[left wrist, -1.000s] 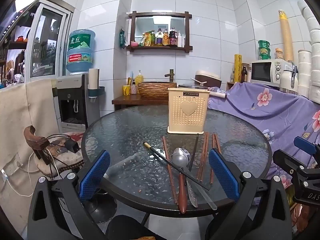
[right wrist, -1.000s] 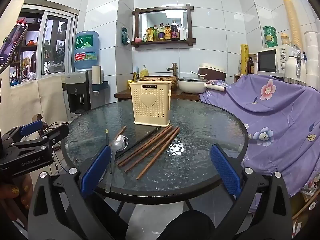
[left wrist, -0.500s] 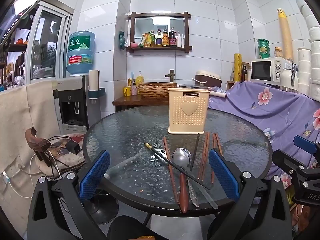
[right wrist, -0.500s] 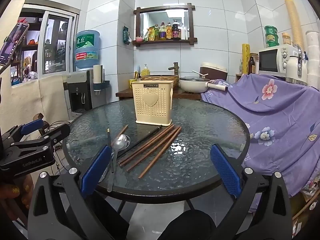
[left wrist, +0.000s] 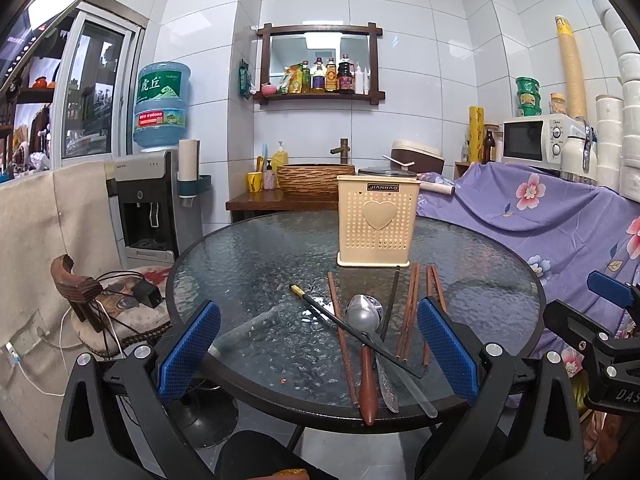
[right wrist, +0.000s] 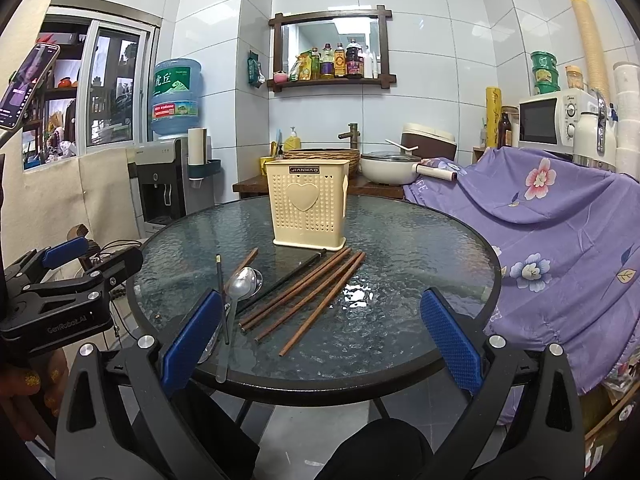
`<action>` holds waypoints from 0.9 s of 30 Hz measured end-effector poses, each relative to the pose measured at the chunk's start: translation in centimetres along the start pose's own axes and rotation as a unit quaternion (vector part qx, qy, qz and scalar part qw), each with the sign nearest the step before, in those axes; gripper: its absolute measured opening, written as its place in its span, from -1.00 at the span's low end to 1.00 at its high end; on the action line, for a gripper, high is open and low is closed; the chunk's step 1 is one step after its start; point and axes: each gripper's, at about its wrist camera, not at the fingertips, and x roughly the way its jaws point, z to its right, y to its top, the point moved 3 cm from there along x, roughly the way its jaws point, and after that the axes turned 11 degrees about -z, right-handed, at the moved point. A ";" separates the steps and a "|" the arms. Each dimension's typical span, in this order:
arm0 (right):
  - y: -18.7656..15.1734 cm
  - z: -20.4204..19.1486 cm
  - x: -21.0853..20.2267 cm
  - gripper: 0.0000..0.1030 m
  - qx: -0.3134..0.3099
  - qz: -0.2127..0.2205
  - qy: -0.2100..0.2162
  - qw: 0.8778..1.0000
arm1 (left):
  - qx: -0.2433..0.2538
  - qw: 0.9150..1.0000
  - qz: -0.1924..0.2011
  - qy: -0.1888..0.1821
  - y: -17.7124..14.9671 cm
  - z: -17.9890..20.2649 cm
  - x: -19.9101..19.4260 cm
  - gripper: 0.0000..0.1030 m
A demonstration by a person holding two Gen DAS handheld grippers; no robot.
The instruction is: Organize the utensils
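Both tools wait at six o'clock, off the near rim: the left gripper point(left wrist: 318, 354) and the right gripper point(right wrist: 320, 338) each stand with jaws wide apart, empty. On the round glass table point(right wrist: 420, 240), just beyond, lies a loose heap toward twelve o'clock: brown chopsticks point(right wrist: 308, 296), a black chopstick point(left wrist: 354, 332) crossing a steel spoon point(left wrist: 364, 314). All look light, stiff and thin, likely slippery on glass; pinching mid-shaft seems safest. Farther on stands the cream perforated holder point(left wrist: 378, 226), upright, apparently still unfilled.
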 end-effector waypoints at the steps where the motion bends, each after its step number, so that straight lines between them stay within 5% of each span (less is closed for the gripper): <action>1: 0.0 0.1 0.2 0.90 0.000 -0.001 0.002 1.000 | 0.000 1.000 0.000 0.000 0.0 0.0 0.0 0.88; 27: 0.2 0.4 0.0 0.90 -0.003 -0.005 0.003 1.000 | -0.003 1.000 0.000 0.001 -0.1 -0.3 0.3 0.88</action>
